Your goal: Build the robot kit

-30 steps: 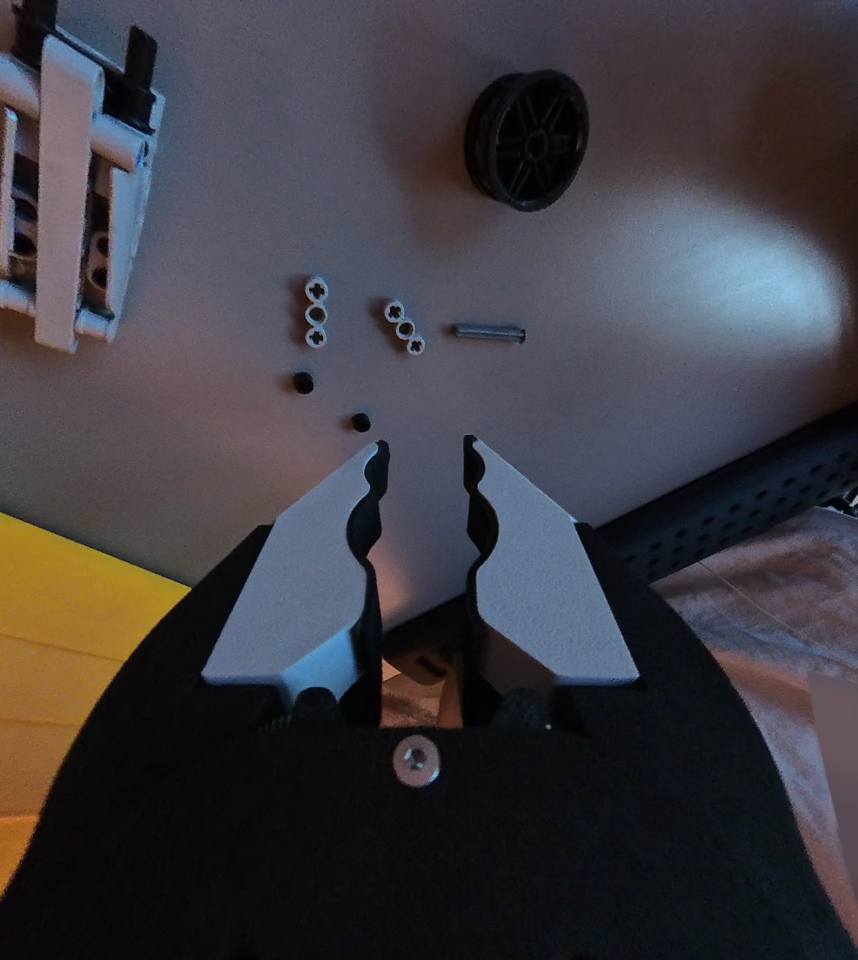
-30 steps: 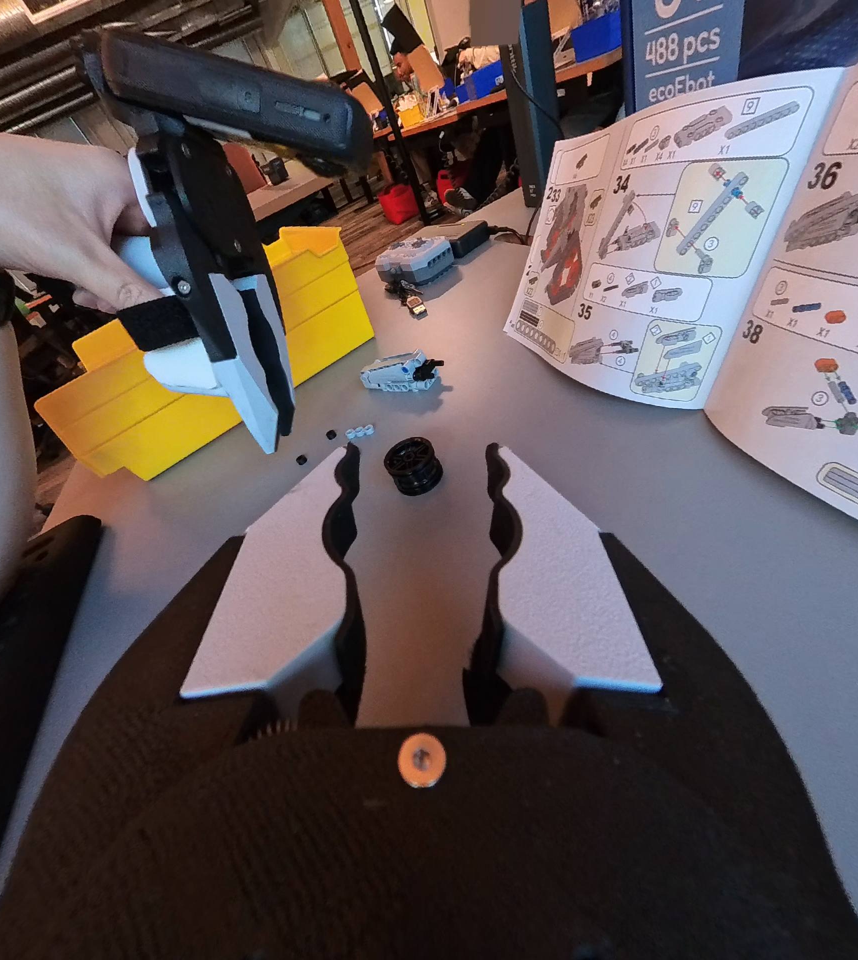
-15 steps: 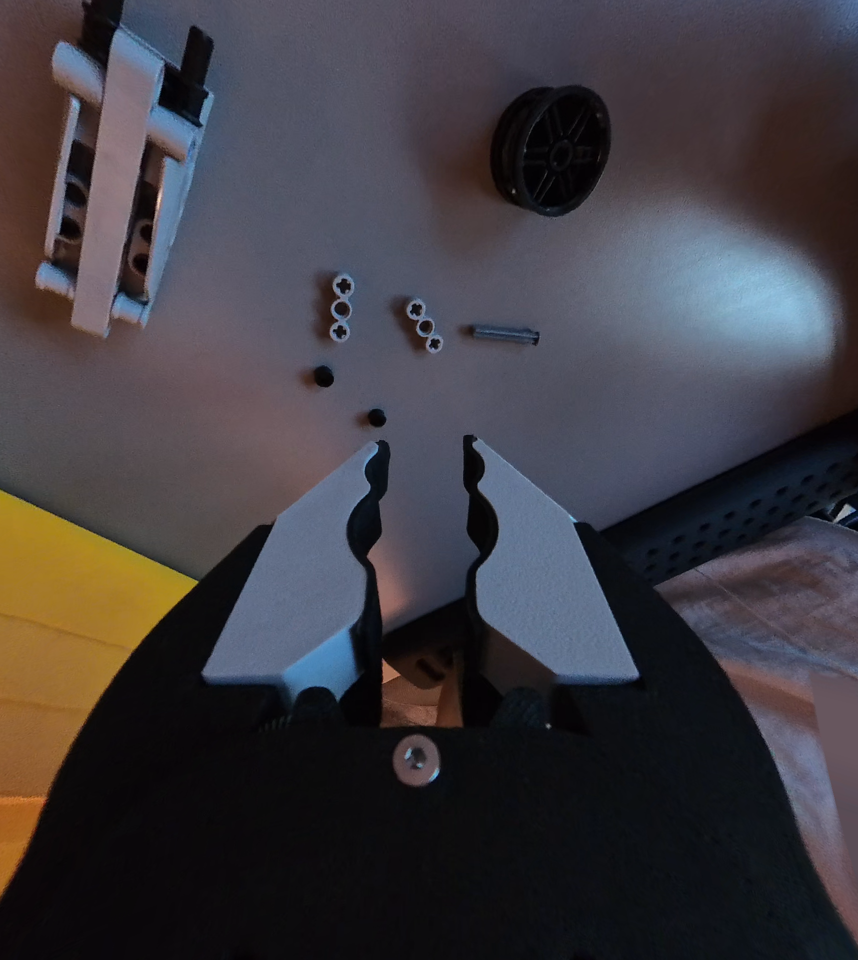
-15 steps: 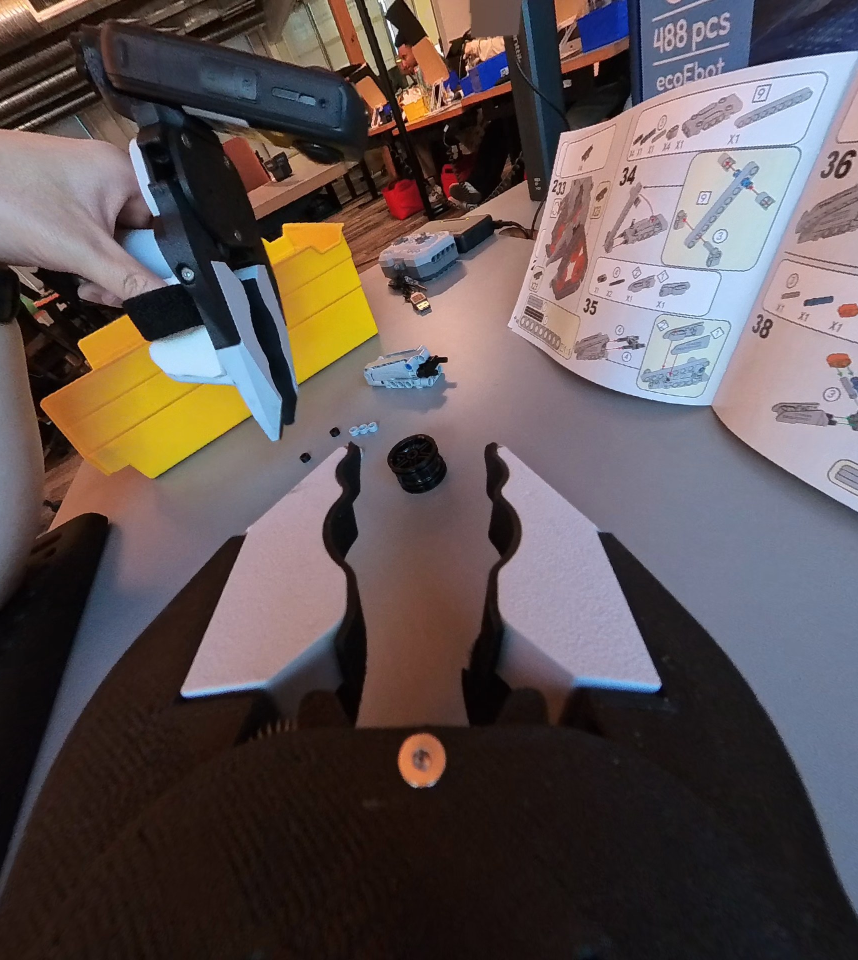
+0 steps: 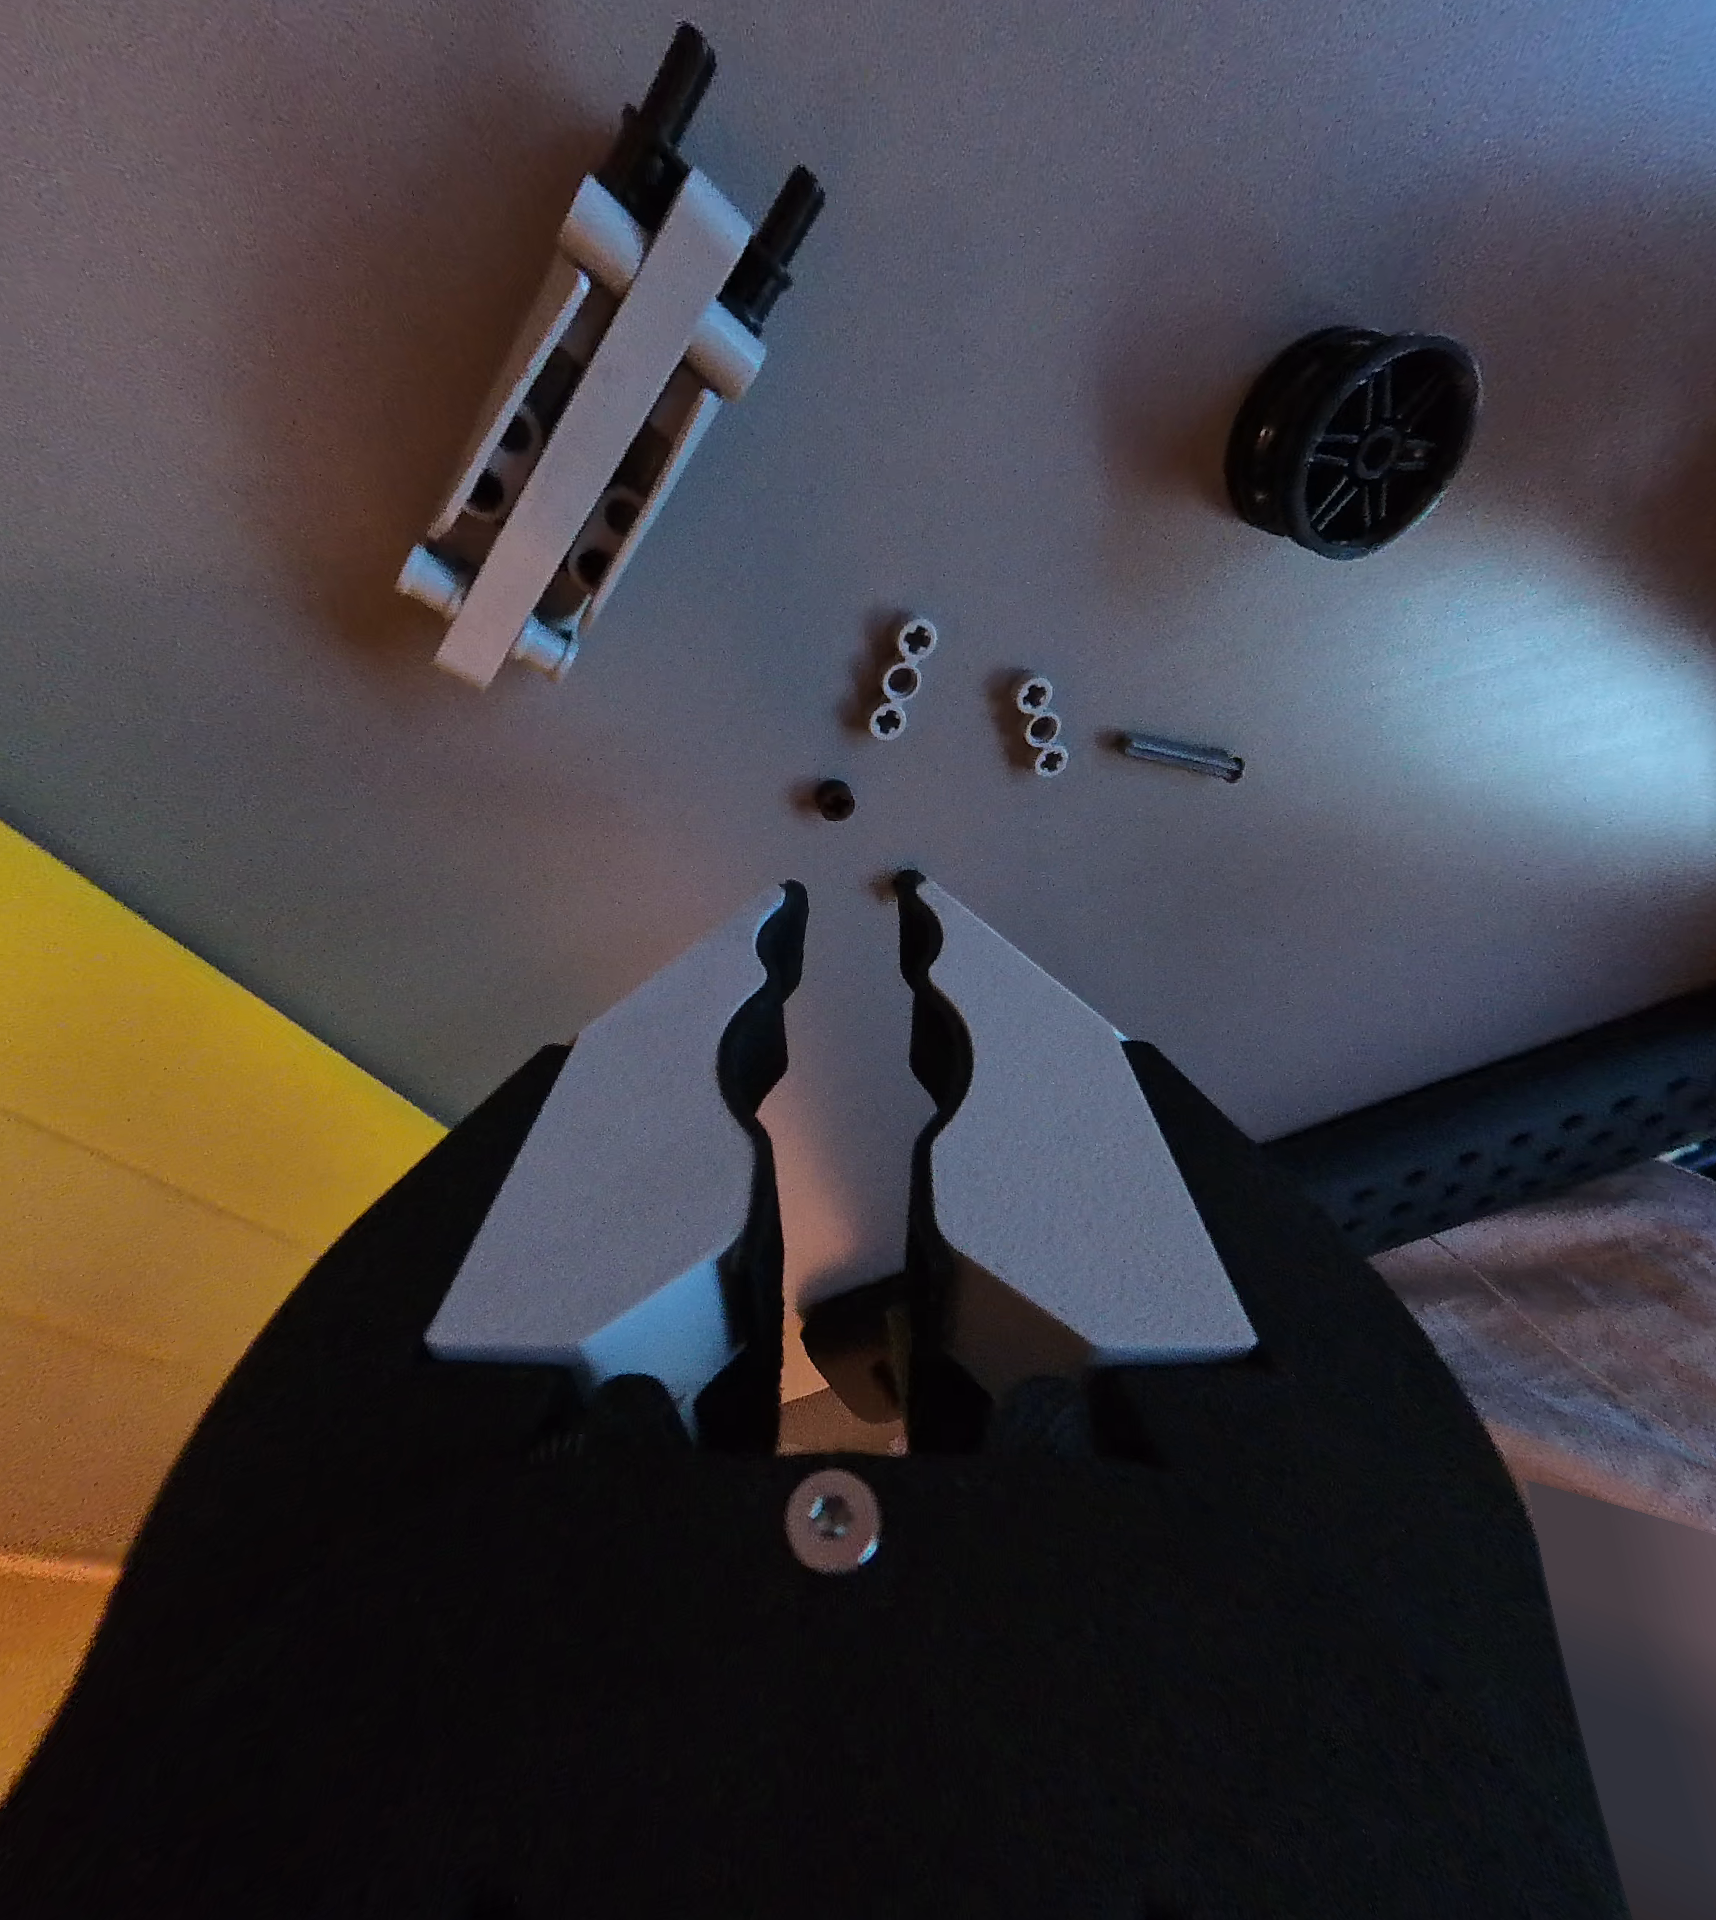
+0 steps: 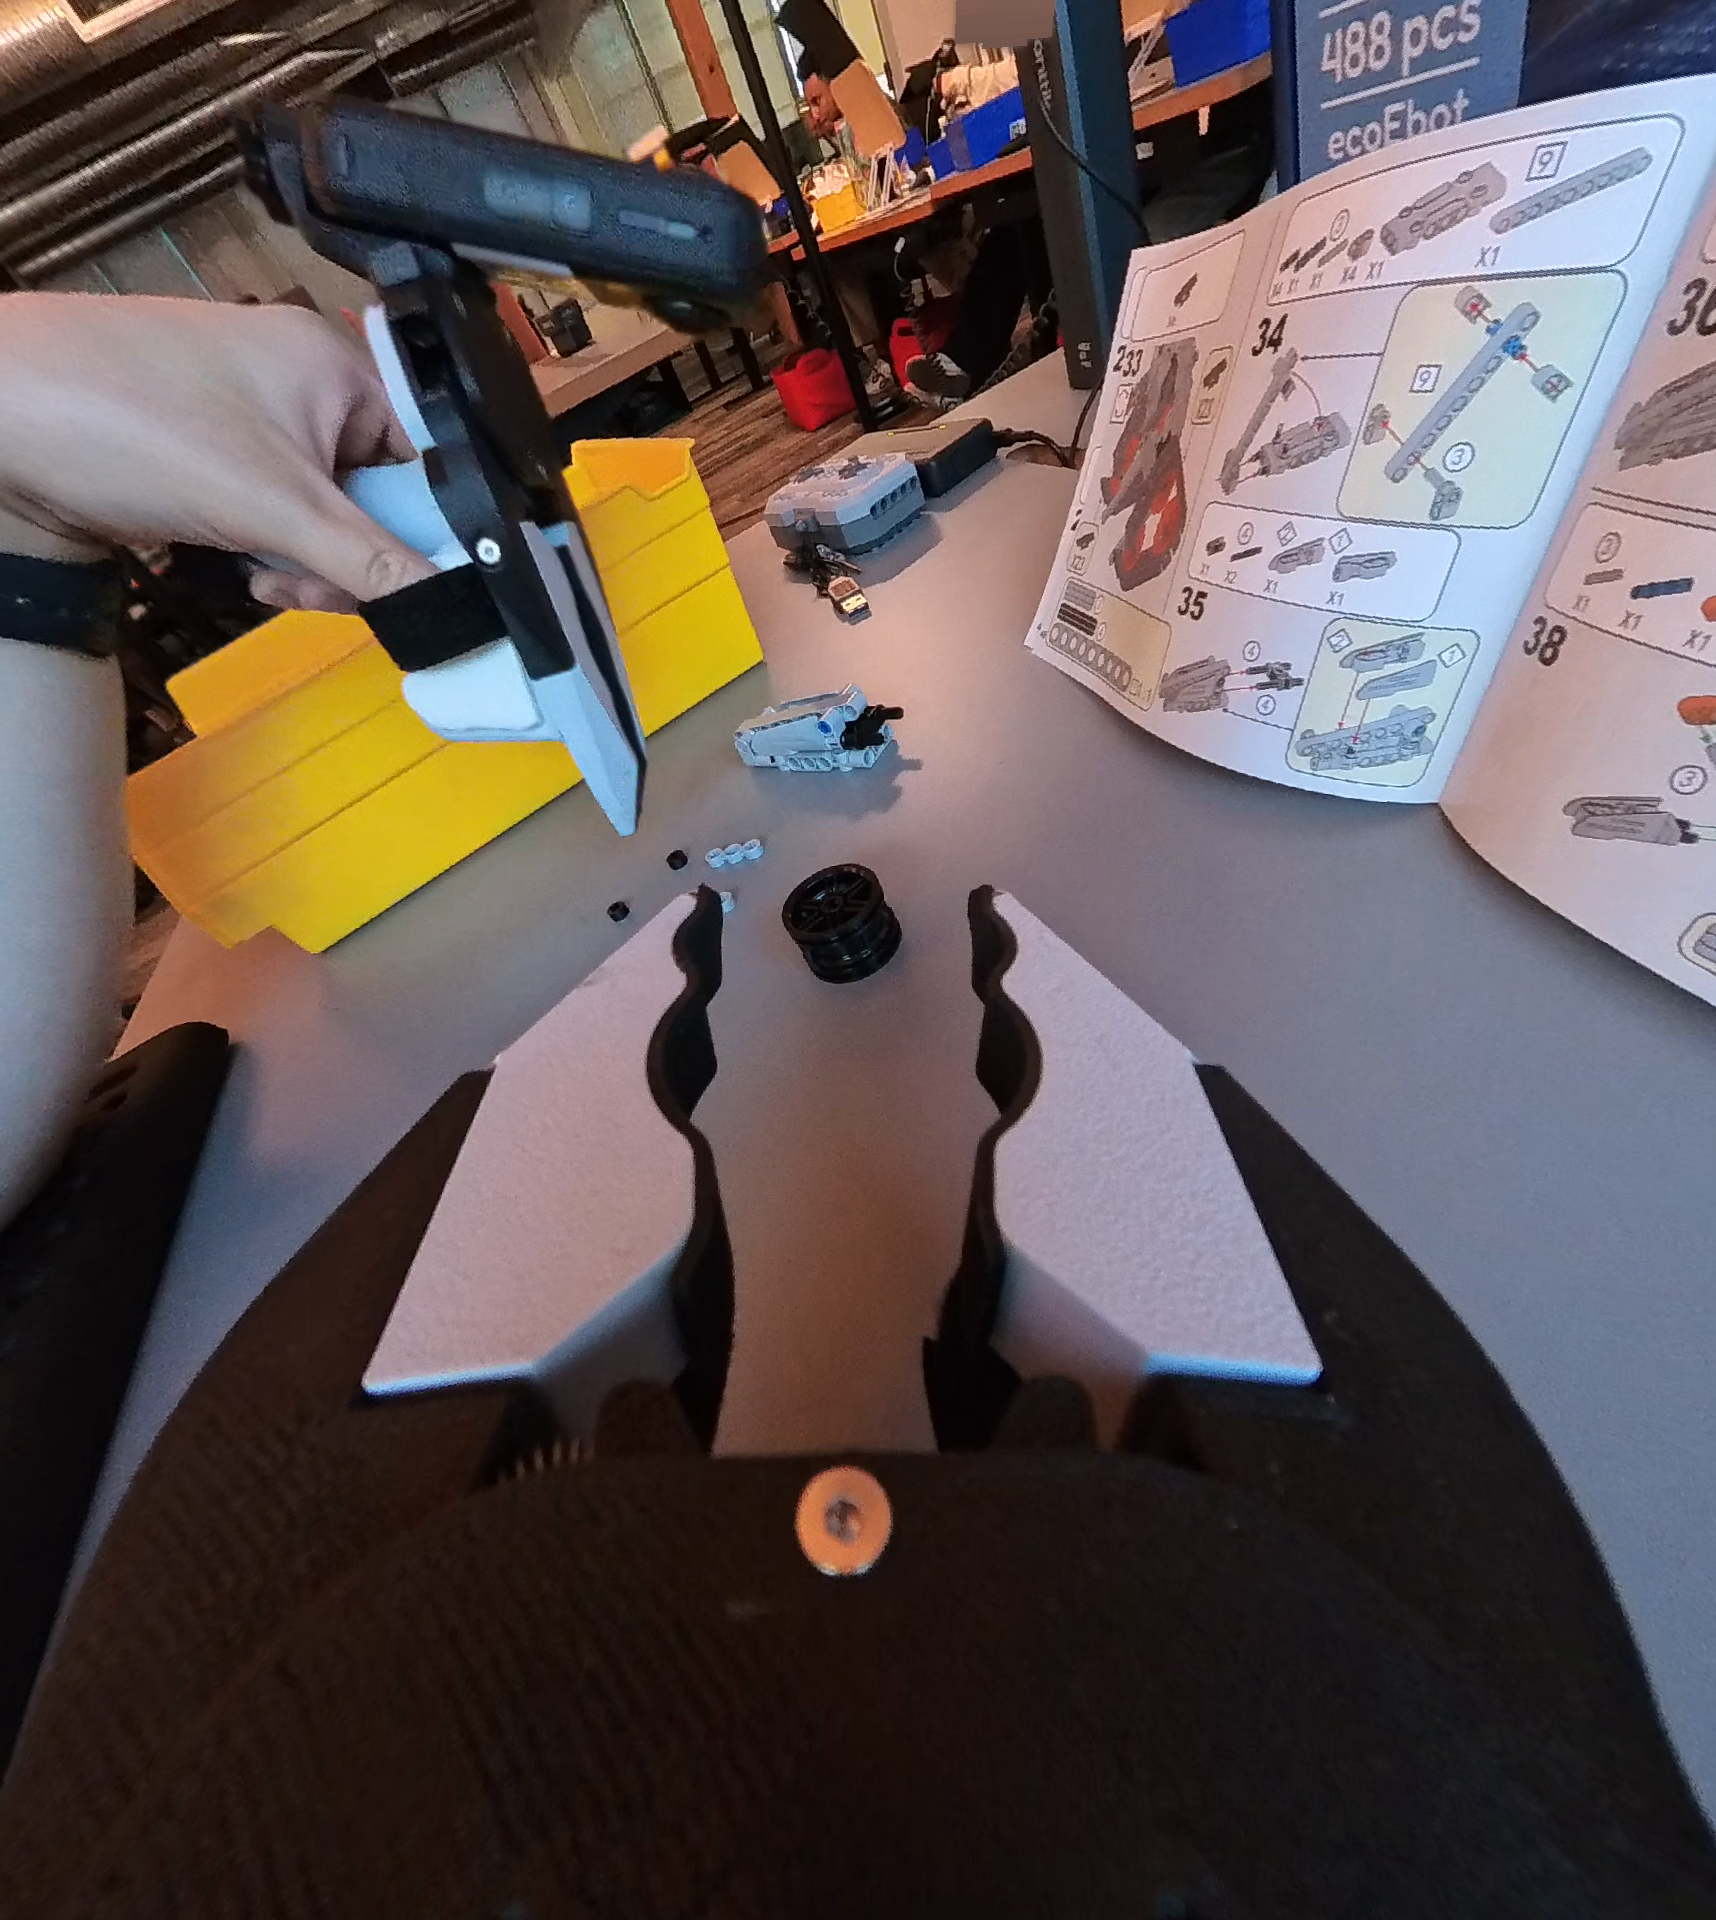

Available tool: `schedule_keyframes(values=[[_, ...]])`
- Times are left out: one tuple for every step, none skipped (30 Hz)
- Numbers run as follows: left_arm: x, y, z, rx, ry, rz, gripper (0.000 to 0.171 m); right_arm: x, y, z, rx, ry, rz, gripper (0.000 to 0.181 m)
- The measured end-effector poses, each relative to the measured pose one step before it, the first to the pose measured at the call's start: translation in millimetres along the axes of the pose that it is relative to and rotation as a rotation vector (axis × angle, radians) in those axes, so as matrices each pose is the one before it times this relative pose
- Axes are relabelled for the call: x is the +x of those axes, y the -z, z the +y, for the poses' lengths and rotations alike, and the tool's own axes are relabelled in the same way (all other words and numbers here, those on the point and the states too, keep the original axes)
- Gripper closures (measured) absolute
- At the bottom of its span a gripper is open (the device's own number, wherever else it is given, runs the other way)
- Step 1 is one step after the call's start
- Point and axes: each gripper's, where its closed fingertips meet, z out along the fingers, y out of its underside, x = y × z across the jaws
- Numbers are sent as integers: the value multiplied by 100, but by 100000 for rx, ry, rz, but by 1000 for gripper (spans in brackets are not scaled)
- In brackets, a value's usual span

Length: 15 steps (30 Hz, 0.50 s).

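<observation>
My left gripper [image 5: 851, 888] hangs over the grey table [image 5: 1249, 156], open by a narrow gap and empty. A small black bush [image 5: 904, 881] lies at its right fingertip, half hidden. Another black bush [image 5: 835, 798], two white three-hole connectors [image 5: 904, 681] [image 5: 1041, 727] and a grey axle pin [image 5: 1181, 755] lie just ahead. A grey-white brick assembly [image 5: 584, 426] lies beyond on the left and a black wheel [image 5: 1353, 447] on the right. My right gripper [image 6: 843, 899] is open, low over the table, with the wheel [image 6: 841, 922] just beyond its fingertips. A hand holds the left gripper [image 6: 625, 821] above the small parts.
A yellow bin [image 6: 438, 779] stands at the table's left edge. An open instruction booklet [image 6: 1405, 520] stands propped at the right. A grey control brick [image 6: 843, 504] with a cable lies farther back. The brick assembly [image 6: 812, 732] lies between bin and booklet. The tips of one gripper are about 15 cm away from the tips of the other. My left tips are roughly 7 cm from the grey axle pin [image 5: 1181, 755]. It is some 7 cm from my right tips to the wheel [image 6: 841, 922]. The left camera catches it too, in the left wrist view [image 5: 1428, 442].
My left gripper has swung over the small parts, so one black bush now sits at its right fingertip, and its jaws have narrowed. The right gripper has barely moved.
</observation>
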Motion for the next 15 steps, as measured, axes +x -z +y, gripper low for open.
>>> schedule_keyframes(values=[[19, -212, -51, -729, -55, 36, 155, -5, -13, 11, -86, 71, -26, 134], [68, -147, -23, -680, -2, 57, 154, -18, -12, 11, -58, 8, -26, 133], [113, -81, -23, -427, -95, -51, 154, -9, -7, 18, -67, -25, -57, 134], [286, -24, -16, -157, -370, 401, 153, -27, -18, 18, -115, 21, -73, 134], [538, 18, -25, 92, -933, 1312, 152, -16, -9, 17, -104, 64, -39, 134], [745, -16, -26, 59, -1501, 1935, 152, -15, -17, 20, -132, 72, -13, 134], [856, -113, 29, -524, -1909, 2067, 150, -41, -33, 28, -216, 160, -31, 134], [839, -209, 137, -1407, -2342, 1807, 147, -98, -52, 65, -451, 656, -62, 134], [638, -233, 227, -2029, -2486, 785, 146, -232, -131, 163, -1155, 1580, -123, 134], [377, -182, 339, -2290, -2068, -401, 144, -471, -266, 381, -2545, 2150, -676, 135], [227, -88, 400, -1900, -1270, -679, 143, -782, -401, 584, -3767, 2269, -1596, 137], [185, 37, 403, -1085, -335, -39, 143, -966, -512, 636, -4034, 2312, -1741, 139], [114, 178, 378, -247, 519, 270, 144, -880, -574, 700, -4715, 2844, -439, 142], [-43, 355, 296, 780, 1103, 33, 143, -826, -619, 697, -5073, 3979, 329, 144], [-133, 534, 179, 2142, 1520, -13, 143, -809, -637, 582, -4987, 4585, 547, 147]])
